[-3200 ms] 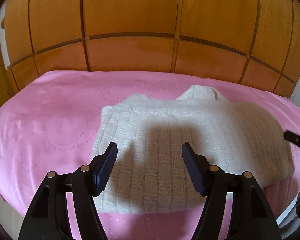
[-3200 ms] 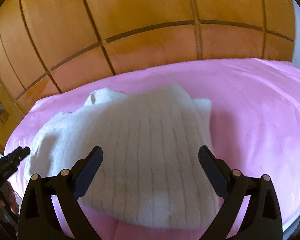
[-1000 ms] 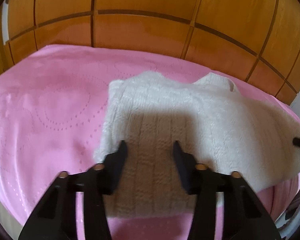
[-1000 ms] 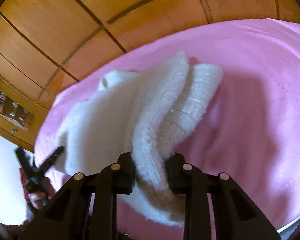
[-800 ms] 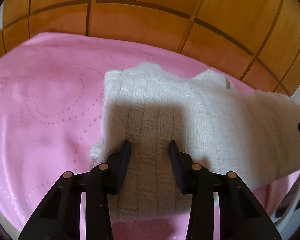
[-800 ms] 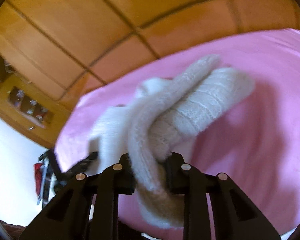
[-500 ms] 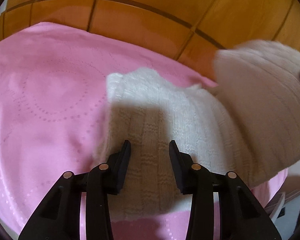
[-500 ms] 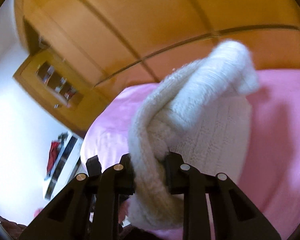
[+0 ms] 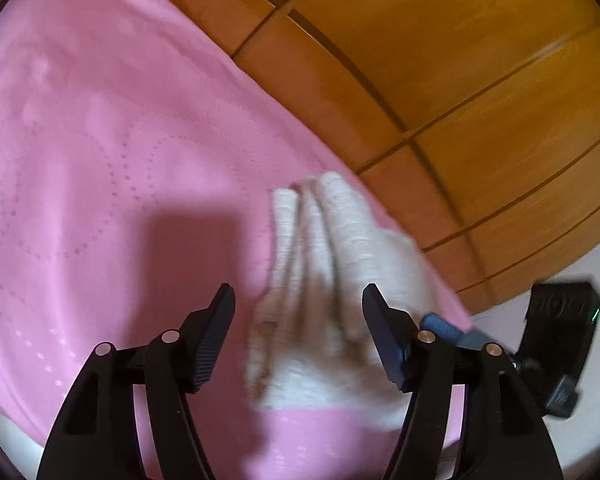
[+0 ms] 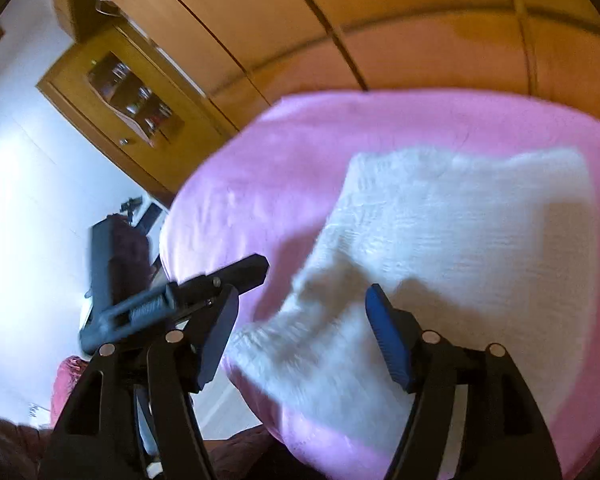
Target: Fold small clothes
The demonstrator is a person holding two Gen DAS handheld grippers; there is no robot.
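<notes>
A cream knitted sweater (image 10: 452,248) lies folded over on the pink bedcover (image 10: 300,152). In the left wrist view the sweater (image 9: 332,280) shows as a narrow stacked bundle near the bed's right edge. My left gripper (image 9: 298,320) is open and empty, its fingers either side of the bundle's near end. My right gripper (image 10: 302,320) is open and empty, just above the sweater's near left corner. The left gripper's body (image 10: 172,300) shows at the left of the right wrist view, and the right gripper's body (image 9: 556,340) shows at the right of the left wrist view.
A wooden panelled wardrobe (image 9: 440,60) stands behind the bed. A wooden cabinet with glass doors (image 10: 128,92) stands against the white wall at left. The bed's near edge runs just below both grippers. A red item (image 10: 66,388) lies low at left.
My right gripper carried one side of the sweater over onto the other and let go. Both grippers have opened wide. The sweater now lies as a narrower folded stack.
</notes>
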